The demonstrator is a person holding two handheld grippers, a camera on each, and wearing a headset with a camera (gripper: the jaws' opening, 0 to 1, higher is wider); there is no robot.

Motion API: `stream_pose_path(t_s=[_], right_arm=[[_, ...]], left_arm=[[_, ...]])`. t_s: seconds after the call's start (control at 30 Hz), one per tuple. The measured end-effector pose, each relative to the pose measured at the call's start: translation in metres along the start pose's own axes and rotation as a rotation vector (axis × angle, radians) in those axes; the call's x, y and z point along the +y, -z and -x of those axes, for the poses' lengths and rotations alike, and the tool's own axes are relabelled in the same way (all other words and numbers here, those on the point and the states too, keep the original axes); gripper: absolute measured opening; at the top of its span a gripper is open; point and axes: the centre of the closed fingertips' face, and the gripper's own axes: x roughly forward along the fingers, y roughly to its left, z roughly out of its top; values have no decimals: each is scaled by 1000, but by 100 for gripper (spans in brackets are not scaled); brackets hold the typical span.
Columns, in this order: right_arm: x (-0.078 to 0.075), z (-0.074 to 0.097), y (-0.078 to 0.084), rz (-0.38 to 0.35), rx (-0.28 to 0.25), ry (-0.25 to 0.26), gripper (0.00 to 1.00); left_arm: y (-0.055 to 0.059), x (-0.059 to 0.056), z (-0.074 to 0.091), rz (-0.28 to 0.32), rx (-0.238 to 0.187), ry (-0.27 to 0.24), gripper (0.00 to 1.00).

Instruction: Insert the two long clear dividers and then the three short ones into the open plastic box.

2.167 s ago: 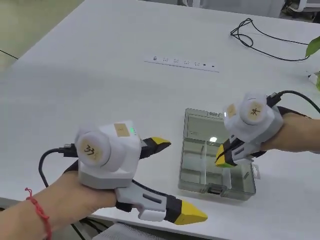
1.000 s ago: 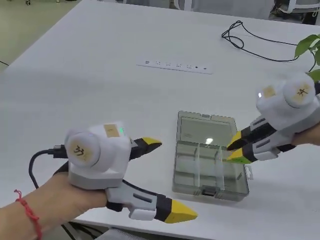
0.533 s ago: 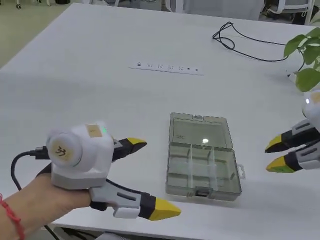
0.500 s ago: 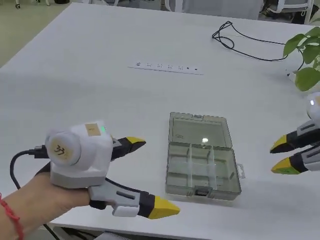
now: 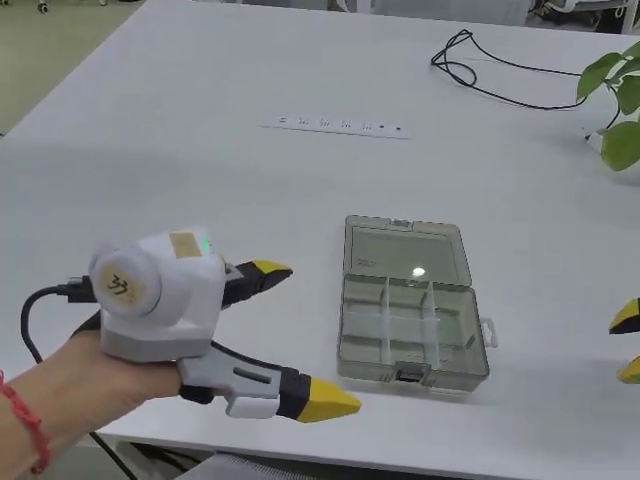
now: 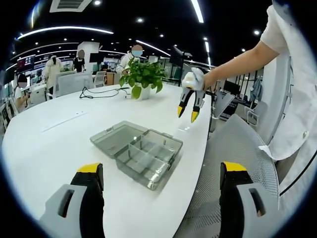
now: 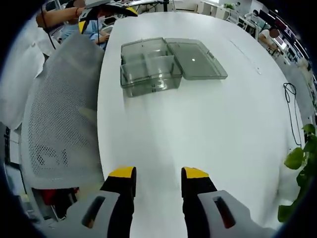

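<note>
While the smoky clear plastic box point(image 5: 400, 248) lies open on the white table point(image 5: 200, 150), long axis running across between the grippers, the left gripper point(image 5: 300, 337), jaws wide and empty, hangs nearer; the right gripper point(image 5: 628, 343), jaws parted and empty, is well apart. Clear dividers point(image 5: 426, 310) stand in the tray.

**Open table round the box**

Bare tabletop point(image 5: 200, 150) is seen on every side of the clear plastic box point(image 5: 412, 345), whose lid point(image 5: 405, 250) is laid flat behind it. The compartments are uncovered from above but parted by upright dividers point(image 5: 432, 296). The left gripper point(image 5: 312, 336), jaws spread, is held near its left side, the right gripper point(image 5: 630, 343) well apart. A power strip point(image 5: 335, 125), cable point(image 5: 500, 65) and plant point(image 5: 615, 100) are set far back. A mesh chair point(image 7: 59, 114) is stood at the near edge.
</note>
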Motion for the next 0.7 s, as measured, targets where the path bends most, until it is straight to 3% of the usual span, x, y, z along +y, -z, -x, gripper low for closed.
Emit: stream_pose_path(t_s=[0.53, 0.7], right_arm=[[0, -33, 33, 157, 114, -17, 43], [-1, -36, 38, 179, 135, -14, 42]], left_arm=[[3, -1, 6, 13, 9, -21, 100], [1, -1, 7, 16, 6, -25, 100]])
